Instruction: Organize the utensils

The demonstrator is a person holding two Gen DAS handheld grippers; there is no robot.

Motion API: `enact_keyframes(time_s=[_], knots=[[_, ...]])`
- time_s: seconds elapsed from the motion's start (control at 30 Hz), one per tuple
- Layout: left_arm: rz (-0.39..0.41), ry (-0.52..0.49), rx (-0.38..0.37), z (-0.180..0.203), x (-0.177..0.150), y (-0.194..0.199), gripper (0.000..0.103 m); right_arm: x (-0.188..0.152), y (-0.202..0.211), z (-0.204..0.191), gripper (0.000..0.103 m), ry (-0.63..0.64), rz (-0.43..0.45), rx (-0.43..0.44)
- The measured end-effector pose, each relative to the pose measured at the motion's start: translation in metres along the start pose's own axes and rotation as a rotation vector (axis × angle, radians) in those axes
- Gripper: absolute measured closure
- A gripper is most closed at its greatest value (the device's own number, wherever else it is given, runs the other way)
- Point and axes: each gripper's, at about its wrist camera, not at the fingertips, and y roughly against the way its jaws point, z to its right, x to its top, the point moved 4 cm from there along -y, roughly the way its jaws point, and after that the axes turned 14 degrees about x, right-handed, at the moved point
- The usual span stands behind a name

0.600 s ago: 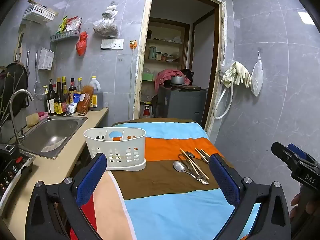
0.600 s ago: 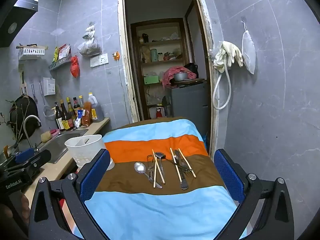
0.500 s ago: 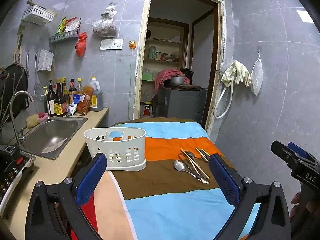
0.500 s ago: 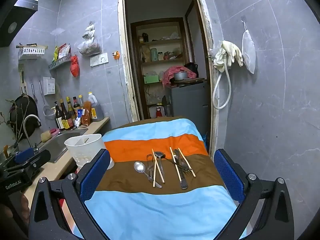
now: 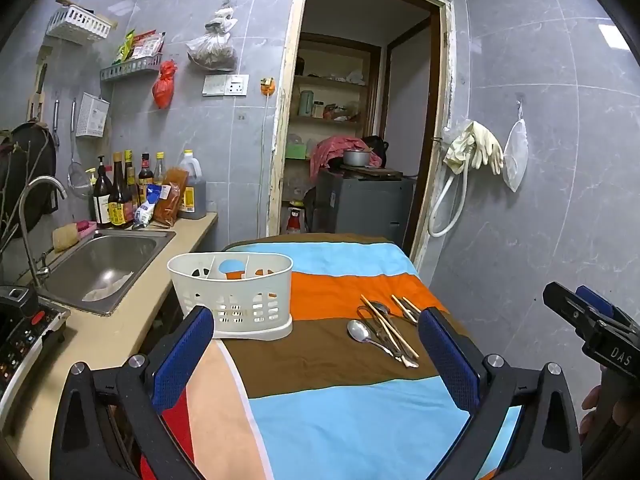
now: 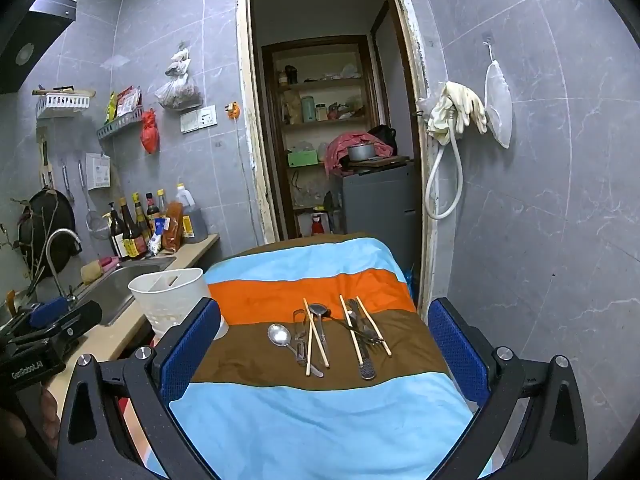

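Where the striped cloth [image 6: 320,420] lies, we count four chopsticks [image 6: 316,334], one basket [image 5: 232,300]; our left gripper [image 5: 316,354] and right gripper [image 6: 324,350] gape wide, empty.

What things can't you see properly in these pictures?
- Inside of the white caddy: in the right wrist view its wall and a blue finger hide it.
- Utensil pile: pieces overlap, so an exact count is unclear in either view.
- Bottle labels: too small to read in the left wrist view.
- Right hand-held gripper: cut off by the left wrist view's edge.
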Motion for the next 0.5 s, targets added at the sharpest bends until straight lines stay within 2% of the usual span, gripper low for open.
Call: enact_keyframes(time_s=[0.5], knots=[[-0.004,0.003,0.000,-0.0023,-0.0012,-0.0001,0.000,-0.0010,-0.0037,-0.0021,0.001,0.007,-0.007,-0.001]])
